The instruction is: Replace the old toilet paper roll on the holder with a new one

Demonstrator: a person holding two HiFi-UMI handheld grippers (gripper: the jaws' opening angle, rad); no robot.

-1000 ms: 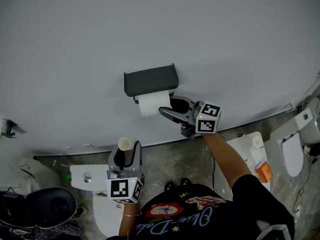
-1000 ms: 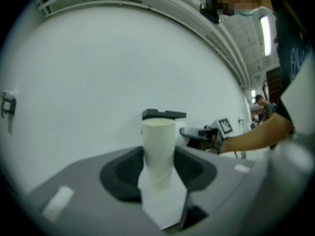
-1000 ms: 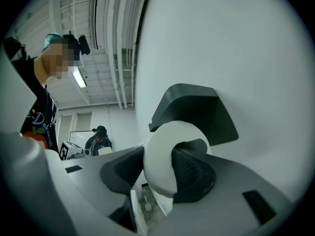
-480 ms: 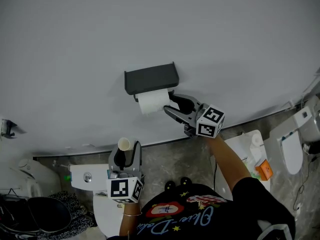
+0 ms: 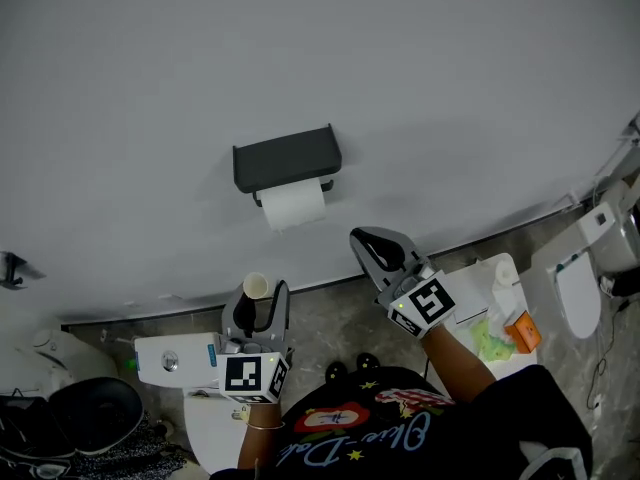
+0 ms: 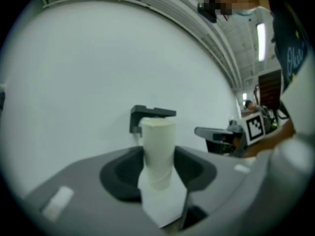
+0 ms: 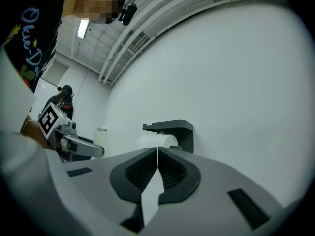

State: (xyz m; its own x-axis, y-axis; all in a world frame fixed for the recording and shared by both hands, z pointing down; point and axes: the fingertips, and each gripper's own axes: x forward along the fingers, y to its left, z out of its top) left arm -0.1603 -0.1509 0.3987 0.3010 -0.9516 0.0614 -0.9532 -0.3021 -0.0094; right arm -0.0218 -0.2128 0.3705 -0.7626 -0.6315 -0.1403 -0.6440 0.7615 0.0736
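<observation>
A dark holder [image 5: 287,158] is fixed to the grey wall, with a full white paper roll [image 5: 293,206] hanging under it. My right gripper [image 5: 372,243] hovers to the lower right of that roll, apart from it. Its jaws are closing and meet at the tips with nothing between them, as the right gripper view [image 7: 157,154] shows. Lower down, my left gripper [image 5: 258,303] is shut on an upright bare cardboard tube [image 5: 255,286]. In the left gripper view the tube [image 6: 158,151] stands between the pads, with the holder [image 6: 150,114] behind it.
A white toilet cistern [image 5: 175,358] sits below the left gripper. At the lower left there is a black bin [image 5: 95,413]. To the right stand a white unit with green and orange items [image 5: 505,323] and another white fixture [image 5: 580,298].
The right gripper has drawn back from the roll on the holder toward the lower right, and its jaws have closed. The left gripper with the tube has stayed put.
</observation>
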